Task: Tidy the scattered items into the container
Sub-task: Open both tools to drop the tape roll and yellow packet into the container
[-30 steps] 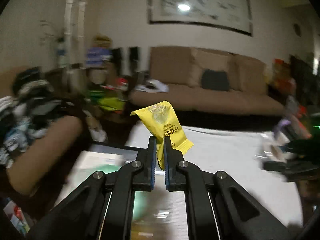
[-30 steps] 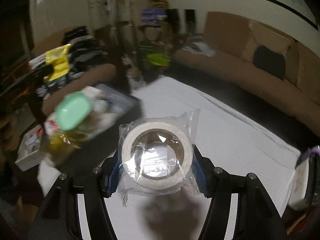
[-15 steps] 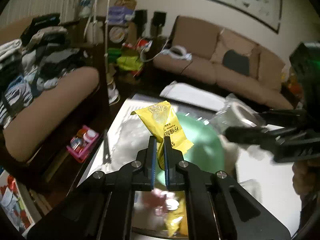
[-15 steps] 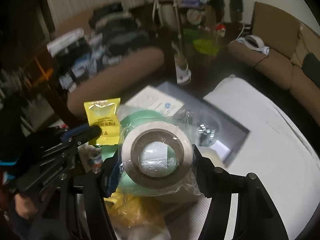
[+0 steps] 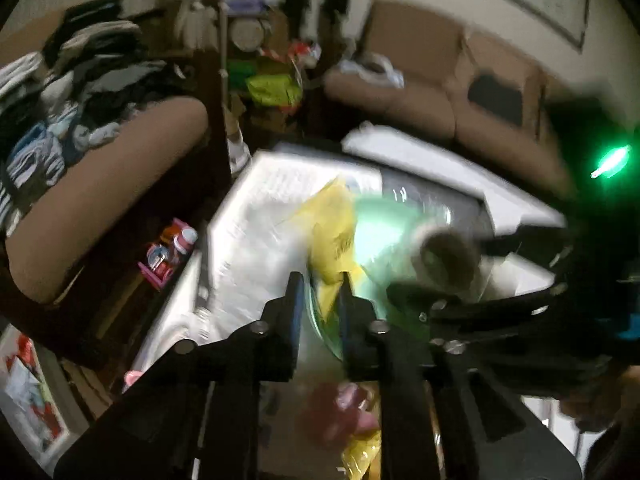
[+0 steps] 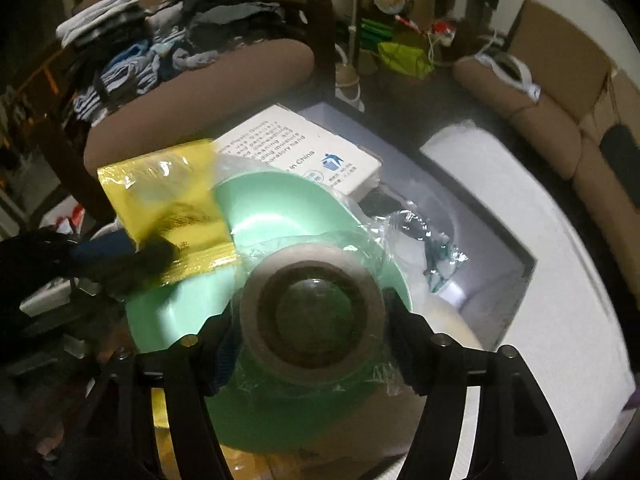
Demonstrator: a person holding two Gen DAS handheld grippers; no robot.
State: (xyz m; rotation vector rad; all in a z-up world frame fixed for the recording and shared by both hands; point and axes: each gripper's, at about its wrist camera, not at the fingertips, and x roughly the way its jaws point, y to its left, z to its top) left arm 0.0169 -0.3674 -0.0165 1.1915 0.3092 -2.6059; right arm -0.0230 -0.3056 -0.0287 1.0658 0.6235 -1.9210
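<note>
The container (image 6: 496,248), a dark open box on the white table (image 6: 560,240), lies directly ahead of and below both grippers; it already holds a white carton (image 6: 304,152), a green plate (image 6: 280,216) and a clear wrapper (image 6: 424,236). The right gripper (image 6: 312,320) hangs over the plate, jaws wide and opening, with the bagged tape roll (image 6: 312,316) between them, its hole facing the camera; whether the pads yet clear it cannot be told. The left gripper (image 5: 320,292) stands just beside it, on the carton side, its narrow jaws opening around the lower edge of the yellow sachet (image 5: 332,236), whose long axis runs up and away from the fingers. Both items sit above the box interior, so the coming move is judged a straight drop.
</note>
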